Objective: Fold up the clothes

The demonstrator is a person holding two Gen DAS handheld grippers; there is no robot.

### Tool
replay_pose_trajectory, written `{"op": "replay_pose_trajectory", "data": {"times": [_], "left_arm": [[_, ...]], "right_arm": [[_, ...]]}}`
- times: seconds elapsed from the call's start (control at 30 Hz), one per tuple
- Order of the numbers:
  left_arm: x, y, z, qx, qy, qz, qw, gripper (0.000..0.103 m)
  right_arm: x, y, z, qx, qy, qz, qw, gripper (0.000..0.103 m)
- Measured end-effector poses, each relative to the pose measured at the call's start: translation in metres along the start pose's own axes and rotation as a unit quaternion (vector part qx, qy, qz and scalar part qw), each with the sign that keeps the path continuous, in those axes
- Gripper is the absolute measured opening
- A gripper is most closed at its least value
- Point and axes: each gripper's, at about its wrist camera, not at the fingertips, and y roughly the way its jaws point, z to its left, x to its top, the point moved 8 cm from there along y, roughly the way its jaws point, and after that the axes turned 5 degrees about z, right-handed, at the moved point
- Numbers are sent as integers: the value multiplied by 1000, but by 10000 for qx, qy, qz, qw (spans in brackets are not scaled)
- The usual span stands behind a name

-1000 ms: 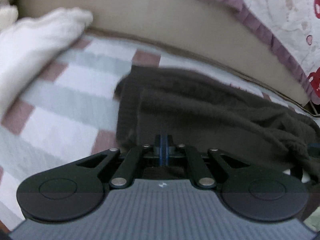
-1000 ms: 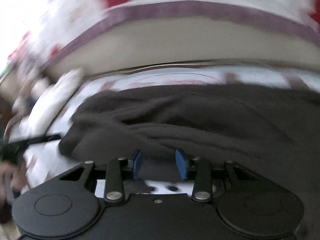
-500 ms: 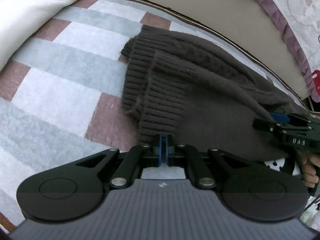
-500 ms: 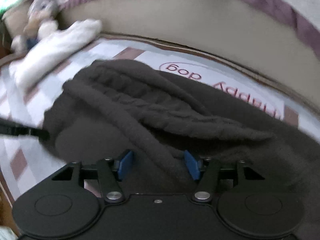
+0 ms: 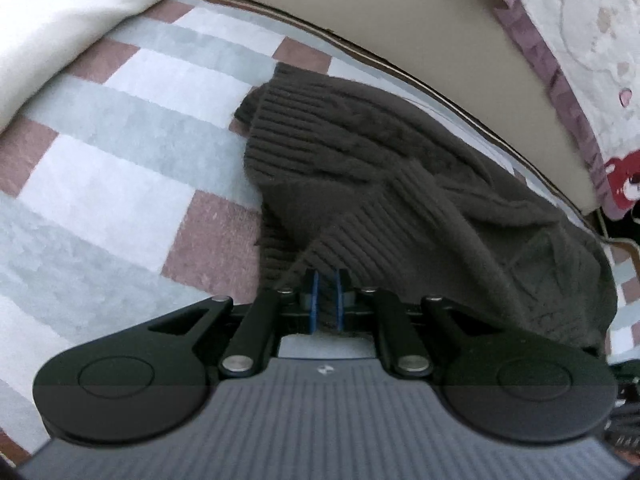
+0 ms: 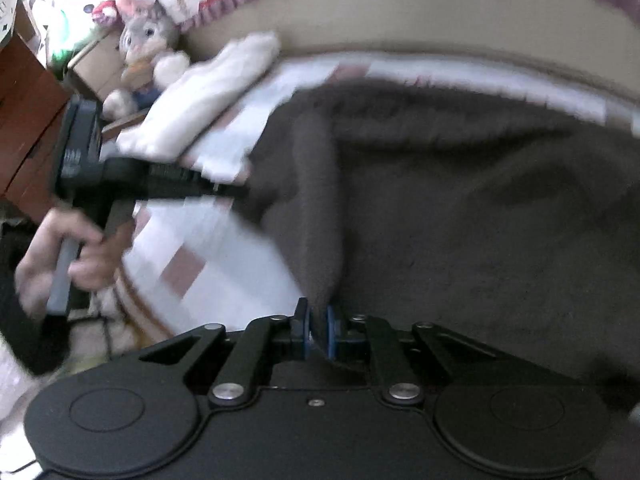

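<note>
Dk brown knit sweater [image 5: 420,184], crumpled on checked blanket [image 5: 120,184]

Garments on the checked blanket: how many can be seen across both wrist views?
1. A dark brown knit sweater lies bunched on the checked blanket, pinched by both tools. The white bundle at the blanket's edge may be bedding; unclear.

The right gripper [image 6: 318,330] has its blue-padded jaws pinched on a fold of the dark brown fuzzy knit sweater [image 6: 460,208], which lies on a pink, grey and white checked blanket [image 6: 224,256]. At the left, a hand [image 6: 64,256] grips the left gripper [image 6: 236,192], apparently touching the sweater's edge, though blurred. Behind sit a white cloth bundle [image 6: 204,92] and a grey plush rabbit [image 6: 146,40].
</note>
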Motion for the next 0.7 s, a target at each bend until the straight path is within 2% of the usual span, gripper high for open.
{"op": "replay_pose_trajectory", "data": {"times": [0.03,0.1,0.33,0.37,0.43,0.47,0.5,0.53,0.6,0.67,0.7], "left_arm": [[-2,-2,-1,15,47,4,10000,9],[-7,-5,-5,-24,127,22,9999,17],[-19,-8,-32,-118,670,86,9976,20],[-20,-9,-36,-159,718,91,9973,22],[-23,-10,-44,-241,814,99,9963,32],[-25,-11,-48,-282,862,104,9958,42],[-26,-12,-52,-323,910,108,9953,49],[-27,-12,-55,-365,957,112,9947,49],[-31,-9,-57,-342,994,171,9943,49],[-35,-5,-55,-180,1023,247,9943,49],[-37,-3,-55,-114,1042,276,9941,49]], "right_arm": [[-7,4,1,-35,11,142,9999,11],[-17,10,2,-89,61,332,9994,11],[-15,9,0,127,335,159,9992,11],[-14,9,2,292,392,137,9987,11],[-12,8,5,649,502,94,9966,11],[-11,7,11,1037,533,97,9931,11],[-11,8,21,1563,546,168,9861,3],[-11,9,30,2012,537,240,9778,2],[-13,17,43,1946,243,386,9798,3],[-13,20,42,1221,-131,453,9914,5],[-10,15,36,999,-99,347,9943,10]]}}
